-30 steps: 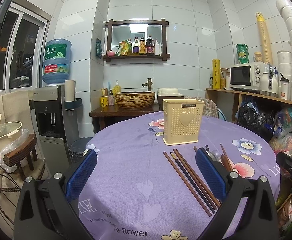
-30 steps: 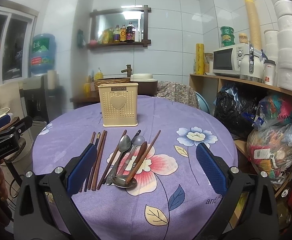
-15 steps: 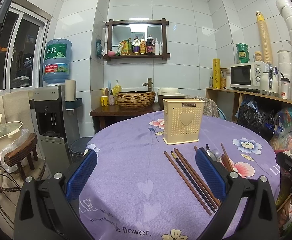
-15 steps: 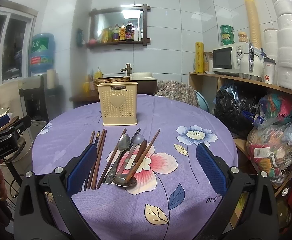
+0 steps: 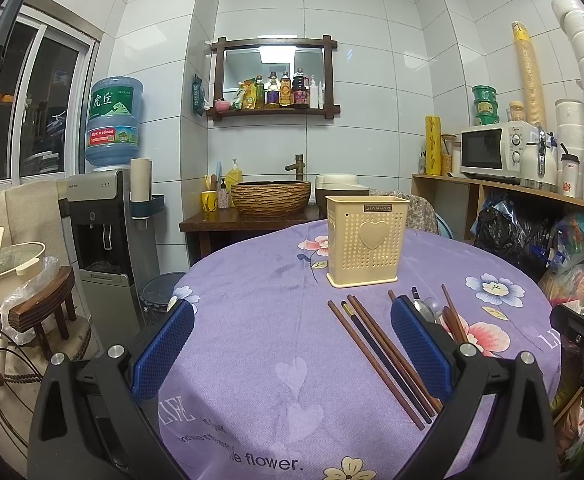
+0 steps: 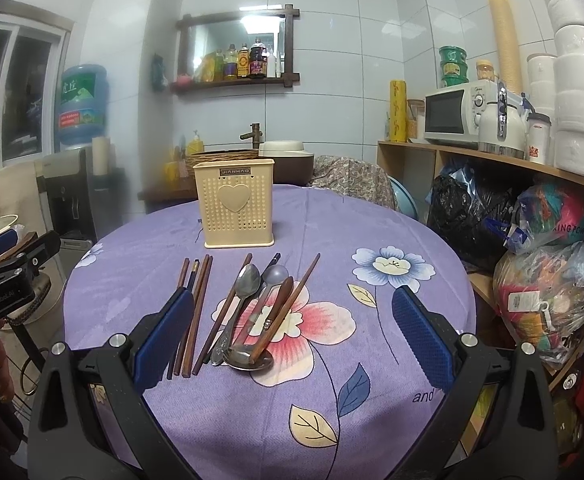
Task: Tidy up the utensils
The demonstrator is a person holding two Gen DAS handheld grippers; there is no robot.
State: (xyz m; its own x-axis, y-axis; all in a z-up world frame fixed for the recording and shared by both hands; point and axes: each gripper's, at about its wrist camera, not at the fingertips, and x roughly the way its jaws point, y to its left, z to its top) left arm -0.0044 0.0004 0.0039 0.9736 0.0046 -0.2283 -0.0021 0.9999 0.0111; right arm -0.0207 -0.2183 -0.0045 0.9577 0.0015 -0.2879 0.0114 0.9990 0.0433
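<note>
A cream perforated utensil holder (image 5: 366, 240) with a heart stands upright on the purple round table (image 5: 259, 320); it also shows in the right wrist view (image 6: 235, 208). Several brown chopsticks (image 5: 380, 356) lie in front of it. In the right wrist view the chopsticks (image 6: 195, 308) lie beside metal spoons (image 6: 247, 280) and a wooden-handled spoon (image 6: 275, 316). My left gripper (image 5: 292, 344) is open and empty above the table's near left. My right gripper (image 6: 292, 332) is open and empty, hovering over the spoons.
A water dispenser (image 5: 103, 216) and a stool with a pot (image 5: 15, 276) stand to the left. A basin counter (image 5: 271, 200) is behind the table. Shelves with a microwave (image 6: 456, 116) and bags (image 6: 548, 272) line the right.
The right gripper has drifted slightly forward toward the utensils. The left gripper has barely moved.
</note>
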